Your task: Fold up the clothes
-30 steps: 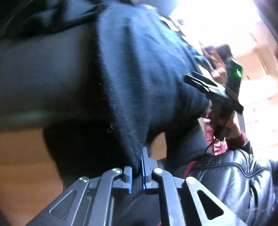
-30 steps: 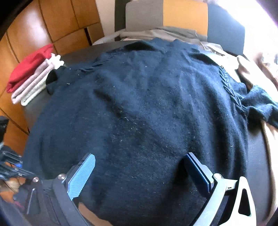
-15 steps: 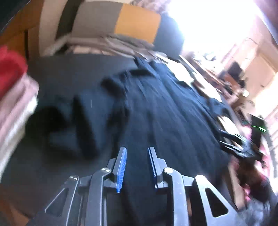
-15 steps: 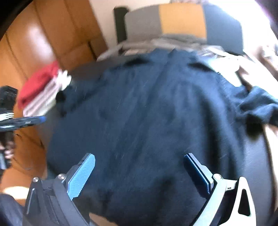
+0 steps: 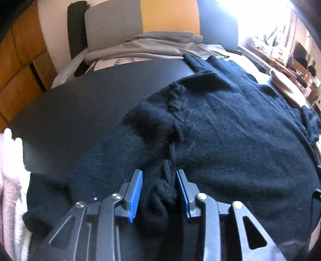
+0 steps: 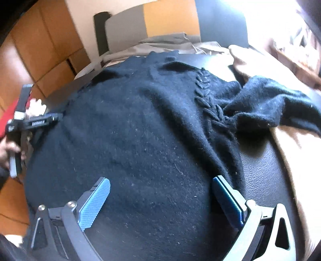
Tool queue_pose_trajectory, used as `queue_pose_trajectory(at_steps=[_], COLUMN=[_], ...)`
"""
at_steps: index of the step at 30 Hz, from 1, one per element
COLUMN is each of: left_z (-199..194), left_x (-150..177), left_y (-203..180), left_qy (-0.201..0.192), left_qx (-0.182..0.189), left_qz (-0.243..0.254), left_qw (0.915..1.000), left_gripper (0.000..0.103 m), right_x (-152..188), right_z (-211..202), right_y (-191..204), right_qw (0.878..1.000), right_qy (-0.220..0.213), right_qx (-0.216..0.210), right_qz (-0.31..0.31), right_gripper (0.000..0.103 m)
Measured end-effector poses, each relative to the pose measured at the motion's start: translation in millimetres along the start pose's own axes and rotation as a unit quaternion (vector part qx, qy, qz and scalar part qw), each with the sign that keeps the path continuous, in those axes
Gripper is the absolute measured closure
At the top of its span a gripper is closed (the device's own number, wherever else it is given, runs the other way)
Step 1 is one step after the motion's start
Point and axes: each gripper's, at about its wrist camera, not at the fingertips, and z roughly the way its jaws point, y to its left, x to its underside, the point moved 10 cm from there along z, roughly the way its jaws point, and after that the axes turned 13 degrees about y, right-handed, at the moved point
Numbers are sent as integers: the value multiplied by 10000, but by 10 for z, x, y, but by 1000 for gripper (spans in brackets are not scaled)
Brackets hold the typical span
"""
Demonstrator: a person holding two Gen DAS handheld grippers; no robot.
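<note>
A black knitted sweater lies spread on a dark leather surface. Its left sleeve is bunched beside the body, and the right sleeve trails off to the right. My left gripper hovers low over the braided shoulder seam. Its jaws are opening, and a ridge of that seam stands between the blue pads without being pinched. The same gripper shows at the sweater's left edge in the right wrist view. My right gripper is wide open above the sweater's lower body, holding nothing.
A stack of folded clothes, pink and white with red, sits at the left edge. Grey garments are piled at the back before a grey and orange cushion. A beige cloth lies at the right.
The left gripper was shut on lifted black fabric. It has let go, swung over the surface and parted its jaws above the shoulder seam. The right gripper stayed open and shifted a little right.
</note>
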Motion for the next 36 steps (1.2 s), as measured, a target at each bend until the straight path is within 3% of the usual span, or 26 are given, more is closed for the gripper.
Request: queue_pose_trajectory(at_steps=[2, 5, 7, 9, 12, 18, 23, 27, 30, 31, 32, 33, 36], left_z=[-78, -291, -390, -443, -430, -210, -143, -123, -109, -105, -102, -102, -106], left_x=[-37, -124, -151, -156, -131, -17, 43, 60, 59, 55, 51, 49, 45], left_y=[-115, -455, -719, -998, -1346, -1760, -1826, -1838, -1845, -1847, -1848, -1846, -1846], left_qy=[-118, -523, -673, -707, -670, -315, -212, -222, -239, -240, -241, -242, -213], left_qx=[-46, 67, 348, 521, 632, 631, 587, 529, 506, 504, 503, 505, 526], left_qz=[54, 287, 436, 660, 964, 1409, 1493, 1500, 1486, 1473, 1460, 1449, 1414], left_qw=[9999, 9982, 9962, 9939, 9911, 9875, 9868, 9870, 9873, 9875, 9877, 9879, 9883], left_gripper=[69, 69, 69, 69, 69, 69, 69, 68, 68, 68, 67, 67, 67], right_x=[-2, -58, -88, -49, 105, 599, 768, 732, 665, 657, 650, 647, 660], right_z=[-39, -380, -711, -1031, -1352, -1359, -1125, -1061, -987, -954, -922, -888, -875], right_y=[14, -175, -519, -998, -1877, -3445, -4022, -4212, -4255, -4261, -4267, -4273, -4298], right_qw=[9999, 9973, 9896, 9738, 9379, 8376, 7943, 7786, 7851, 7895, 7938, 7960, 7814], right_qy=[124, -199, -649, -1101, -1652, -1954, -1875, -2078, -1982, -1888, -1794, -1721, -1830], right_qx=[-73, -551, -763, -947, -900, -1078, -1125, -1254, -1132, -1053, -973, -937, -1138], right_qz=[-41, 446, 1029, 1751, 2913, 4986, 5669, 5787, 5758, 5744, 5729, 5727, 5857], right_gripper=[1, 30, 31, 31, 31, 31, 33, 45, 61, 74, 93, 98, 98])
